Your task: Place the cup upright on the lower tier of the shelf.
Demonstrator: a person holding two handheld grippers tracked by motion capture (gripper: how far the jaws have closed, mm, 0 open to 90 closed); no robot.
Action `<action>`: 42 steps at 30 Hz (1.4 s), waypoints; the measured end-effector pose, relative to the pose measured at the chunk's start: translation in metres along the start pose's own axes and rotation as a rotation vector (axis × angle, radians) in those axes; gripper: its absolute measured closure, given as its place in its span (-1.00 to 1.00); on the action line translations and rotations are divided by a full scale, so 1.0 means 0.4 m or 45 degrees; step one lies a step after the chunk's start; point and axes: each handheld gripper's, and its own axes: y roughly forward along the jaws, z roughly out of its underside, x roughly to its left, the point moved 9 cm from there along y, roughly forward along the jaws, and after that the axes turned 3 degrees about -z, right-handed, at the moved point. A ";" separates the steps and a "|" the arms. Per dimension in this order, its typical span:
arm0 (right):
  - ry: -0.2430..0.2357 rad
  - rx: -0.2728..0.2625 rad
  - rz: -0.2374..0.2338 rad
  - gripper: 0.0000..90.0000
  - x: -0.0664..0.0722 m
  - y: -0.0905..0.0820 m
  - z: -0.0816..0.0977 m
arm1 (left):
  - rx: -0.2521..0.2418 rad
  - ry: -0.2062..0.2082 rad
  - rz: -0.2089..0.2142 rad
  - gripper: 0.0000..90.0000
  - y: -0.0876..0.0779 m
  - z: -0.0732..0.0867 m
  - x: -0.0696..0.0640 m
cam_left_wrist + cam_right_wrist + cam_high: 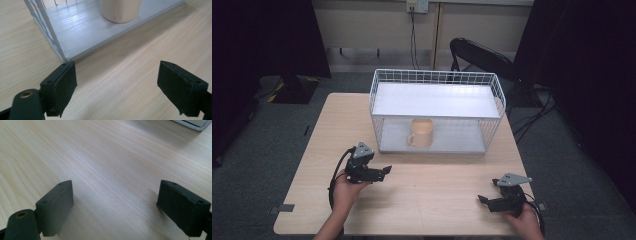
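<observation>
In the high view, a white wire rack stands with its long axis running left to right at the far middle of the wooden surface, and a beige mug sits upright on its lower shelf with the handle pointing left, while the left claw and right claw rest at the near left and near right. In the left gripper view, the left claw gapes wide and empty, aimed at the rack's near corner with the mug's base beyond it. In the right gripper view, the right claw is spread wide too, holding nothing above bare surface.

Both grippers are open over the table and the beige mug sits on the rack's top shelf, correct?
Not quite: the beige mug sits on the bottom shelf of the white wire rack, as the high view shows. The left gripper and right gripper are open over the table.
</observation>
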 end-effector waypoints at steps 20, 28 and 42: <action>0.000 0.000 0.000 -0.71 0.000 0.000 0.000 | 0.015 -0.027 -0.027 -0.64 -0.043 0.066 0.056; 0.000 0.000 0.000 -0.71 0.000 0.000 0.000 | 0.028 -0.020 -0.048 -0.64 -0.052 0.094 0.072; -0.001 -0.001 0.001 -0.71 0.000 0.000 0.000 | 0.066 0.016 -0.056 -0.63 -0.049 0.138 0.083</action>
